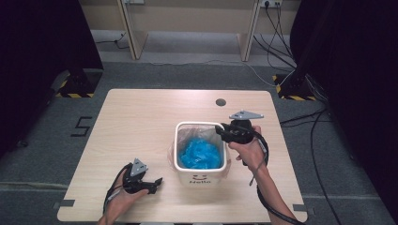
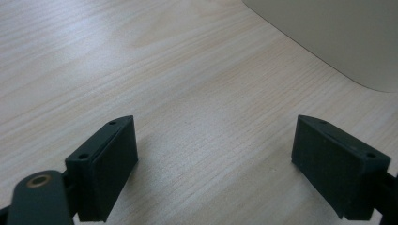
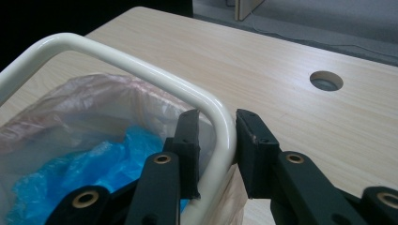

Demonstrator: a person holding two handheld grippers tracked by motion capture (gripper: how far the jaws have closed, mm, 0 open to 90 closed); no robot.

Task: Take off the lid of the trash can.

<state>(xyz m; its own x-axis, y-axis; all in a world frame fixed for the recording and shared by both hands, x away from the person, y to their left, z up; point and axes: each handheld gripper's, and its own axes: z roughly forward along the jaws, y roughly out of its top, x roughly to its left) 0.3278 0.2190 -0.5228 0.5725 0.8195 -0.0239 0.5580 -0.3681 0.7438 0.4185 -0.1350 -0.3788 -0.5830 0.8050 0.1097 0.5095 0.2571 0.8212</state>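
Right gripper view: right tongs (image 3: 217, 154) clasp the rounded cream bin rim (image 3: 141, 70).

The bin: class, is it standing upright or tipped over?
Upright. The bin sits flat on the table, mouth up, with the liner and blue bag visible inside.

Readable text, high view: "Hello" in dark letters on the near front wall of the cream bin (image 1: 201, 174), w/ a small smiley (two dots + curved mouth) just above it. On the grey floor (image 1: 42, 140) left of the tabletop, a black tape mark (image 1: 82, 126) shaped like the digit "5". Yellow-black hazard stripes (image 1: 75, 95) on stand bases at both far sides of the floor; no words on them.
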